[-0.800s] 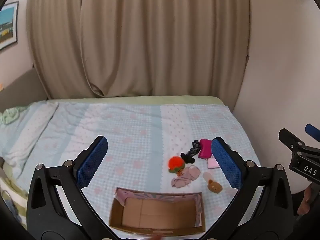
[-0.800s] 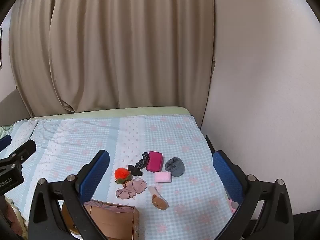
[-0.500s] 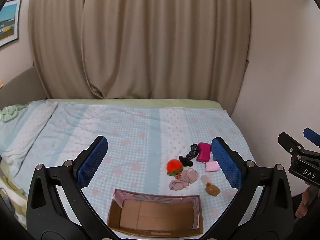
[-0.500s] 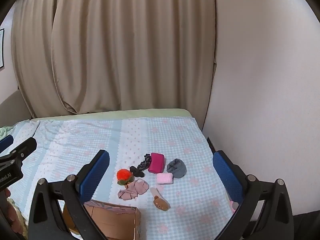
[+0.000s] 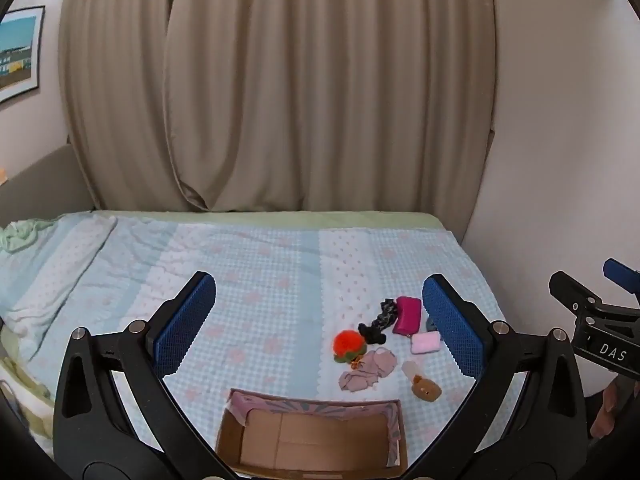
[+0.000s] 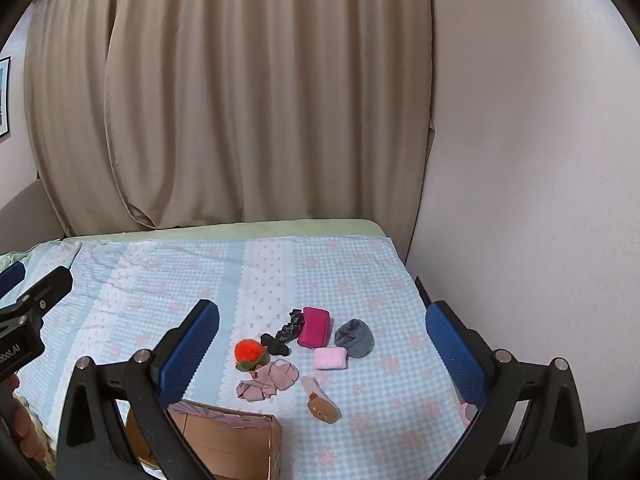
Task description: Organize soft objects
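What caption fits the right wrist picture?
Open right gripper above small soft toys and an empty cardboard box on a bed.

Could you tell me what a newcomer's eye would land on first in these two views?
Probably the bright orange pompom and the magenta pouch, set in a small cluster of soft things on the pale blue checked bedspread near the wall. Next, the open cardboard box, nearest the camera, holds none of them yet.

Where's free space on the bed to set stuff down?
Bare: bedspread between the curtain and the soft pile, and left of the cardboard box. Crowded: orange pom-pom, magenta pouch, grey sock, bear toy.
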`<state>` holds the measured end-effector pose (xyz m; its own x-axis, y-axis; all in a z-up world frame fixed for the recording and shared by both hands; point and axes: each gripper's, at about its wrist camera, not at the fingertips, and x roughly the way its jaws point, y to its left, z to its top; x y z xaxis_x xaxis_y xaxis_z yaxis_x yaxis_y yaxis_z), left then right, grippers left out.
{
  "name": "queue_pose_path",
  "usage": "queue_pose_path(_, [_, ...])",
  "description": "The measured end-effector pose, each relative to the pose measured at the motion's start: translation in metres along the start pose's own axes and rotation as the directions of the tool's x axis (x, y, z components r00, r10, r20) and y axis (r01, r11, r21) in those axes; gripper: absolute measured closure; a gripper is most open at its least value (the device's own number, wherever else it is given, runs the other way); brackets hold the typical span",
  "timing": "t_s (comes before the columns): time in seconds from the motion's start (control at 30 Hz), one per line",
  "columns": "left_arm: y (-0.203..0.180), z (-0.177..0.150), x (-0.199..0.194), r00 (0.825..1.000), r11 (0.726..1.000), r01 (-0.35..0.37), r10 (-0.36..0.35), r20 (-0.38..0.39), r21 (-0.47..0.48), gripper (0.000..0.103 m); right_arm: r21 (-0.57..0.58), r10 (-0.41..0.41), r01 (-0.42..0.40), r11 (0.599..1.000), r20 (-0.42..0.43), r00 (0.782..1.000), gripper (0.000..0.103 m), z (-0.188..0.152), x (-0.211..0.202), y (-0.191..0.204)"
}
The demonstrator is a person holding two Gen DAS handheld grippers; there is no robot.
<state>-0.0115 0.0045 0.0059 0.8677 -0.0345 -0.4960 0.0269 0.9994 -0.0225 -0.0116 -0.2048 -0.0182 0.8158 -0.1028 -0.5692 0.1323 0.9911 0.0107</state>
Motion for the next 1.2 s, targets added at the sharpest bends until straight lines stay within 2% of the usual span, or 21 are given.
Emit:
queue_pose_path(0.23, [-0.001, -0.001, 0.001, 1.0, 1.0, -0.002, 0.002, -0.022, 0.012, 0.0, 0.001, 0.0, 0.0, 1.0, 0.001, 1.0, 0.0, -0.002, 0.001, 0.001])
queue_pose_path(0.57, [-0.011, -0.002, -0.005, 1.0, 0.999, -0.008, 0.008, 0.0, 0.052, 0.0, 0.001, 0.003, -0.003, 1.0, 0.001, 1.0, 0.0, -0.001, -0.001, 0.002])
queue_pose_path(1.2, [-0.013, -0.001, -0.007, 1.0, 0.999, -0.007, 0.007, -0.001, 0.039, 0.0, 0.017, 0.02, -0.02, 1.0, 0.025, 0.999, 0.0, -0.002, -0.002, -0.008])
